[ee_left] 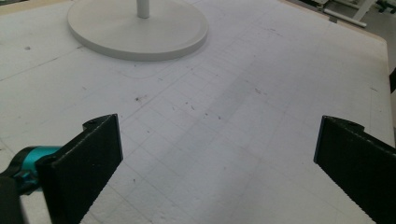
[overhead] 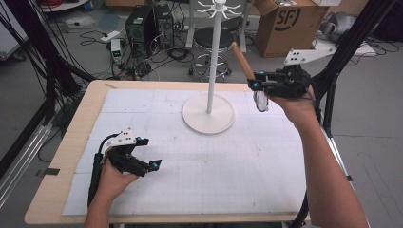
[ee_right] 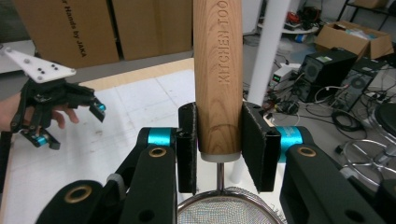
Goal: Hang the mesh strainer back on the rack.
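My right gripper (overhead: 258, 86) is raised over the table's far right and is shut on the wooden handle (ee_right: 218, 79) of a small mesh strainer (overhead: 261, 101). The handle (overhead: 242, 61) slants up and away, and the mesh bowl (ee_right: 224, 210) hangs below the jaws. A white hook stand (overhead: 209, 114) with a round base (ee_left: 140, 29) and a tall pole (ee_right: 273, 46) rises just left of it. My left gripper (overhead: 145, 154) rests low at the near left, open, with nothing between its pads (ee_left: 84, 163). It also appears farther off as the left gripper (ee_right: 70, 123).
A white gridded mat (overhead: 199, 156) covers the wooden table (overhead: 62, 156). Behind the table the floor holds a computer tower (overhead: 142, 23), cables, a stool (overhead: 214, 42) and a cardboard box (overhead: 290, 23). Black frame legs stand at both sides.
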`<state>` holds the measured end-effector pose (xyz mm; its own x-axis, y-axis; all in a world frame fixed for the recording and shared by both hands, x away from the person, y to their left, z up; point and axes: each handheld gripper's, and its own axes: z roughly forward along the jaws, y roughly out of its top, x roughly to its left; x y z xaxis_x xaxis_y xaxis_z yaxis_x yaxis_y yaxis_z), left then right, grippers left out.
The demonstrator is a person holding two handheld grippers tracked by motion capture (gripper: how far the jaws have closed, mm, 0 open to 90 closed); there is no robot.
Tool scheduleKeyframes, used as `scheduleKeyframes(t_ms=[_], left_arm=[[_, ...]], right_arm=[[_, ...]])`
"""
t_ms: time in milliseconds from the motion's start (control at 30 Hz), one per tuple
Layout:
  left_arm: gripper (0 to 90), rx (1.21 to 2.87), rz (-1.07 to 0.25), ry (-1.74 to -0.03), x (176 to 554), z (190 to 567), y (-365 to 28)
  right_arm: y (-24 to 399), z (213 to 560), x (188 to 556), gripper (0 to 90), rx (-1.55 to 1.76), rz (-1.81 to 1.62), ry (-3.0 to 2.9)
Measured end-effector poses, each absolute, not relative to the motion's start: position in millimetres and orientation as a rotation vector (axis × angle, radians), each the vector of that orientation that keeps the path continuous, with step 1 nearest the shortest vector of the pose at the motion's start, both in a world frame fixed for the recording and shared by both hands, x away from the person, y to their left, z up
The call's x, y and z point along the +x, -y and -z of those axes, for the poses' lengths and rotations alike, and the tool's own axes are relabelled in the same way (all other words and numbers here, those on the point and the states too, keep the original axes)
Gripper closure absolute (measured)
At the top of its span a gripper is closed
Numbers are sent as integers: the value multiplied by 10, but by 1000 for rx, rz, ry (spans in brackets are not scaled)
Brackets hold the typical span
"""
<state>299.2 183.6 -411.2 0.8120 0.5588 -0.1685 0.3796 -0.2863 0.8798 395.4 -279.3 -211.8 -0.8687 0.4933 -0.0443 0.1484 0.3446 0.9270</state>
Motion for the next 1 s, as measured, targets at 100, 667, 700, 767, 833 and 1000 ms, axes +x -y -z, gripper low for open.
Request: scheduleKeyframes(t_ms=[100,667,700,767,833,1000], left_arm=[[16,1915,-205,-708,2996,4116,-1835],[16,1927,-202,-705,2995,4134,-1794],[17,1928,-202,-700,2998,4132,-1803],[16,1924,-205,-701,2997,4129,-1809],[16,1921,-202,-701,2996,4128,-1812],[16,1925,-202,-698,3000,4129,-1817]], right_arm=[[2822,2058,4029,687,598,-1544,-2273],[2794,1613,4231,687,619,-1478,-2220],[2799,1595,4249,687,627,-1478,-2216],[2807,1570,4285,686,639,-1466,-2211],[2815,1554,4321,687,659,-1457,-2209],[2847,1559,4397,687,688,-1449,-2198]])
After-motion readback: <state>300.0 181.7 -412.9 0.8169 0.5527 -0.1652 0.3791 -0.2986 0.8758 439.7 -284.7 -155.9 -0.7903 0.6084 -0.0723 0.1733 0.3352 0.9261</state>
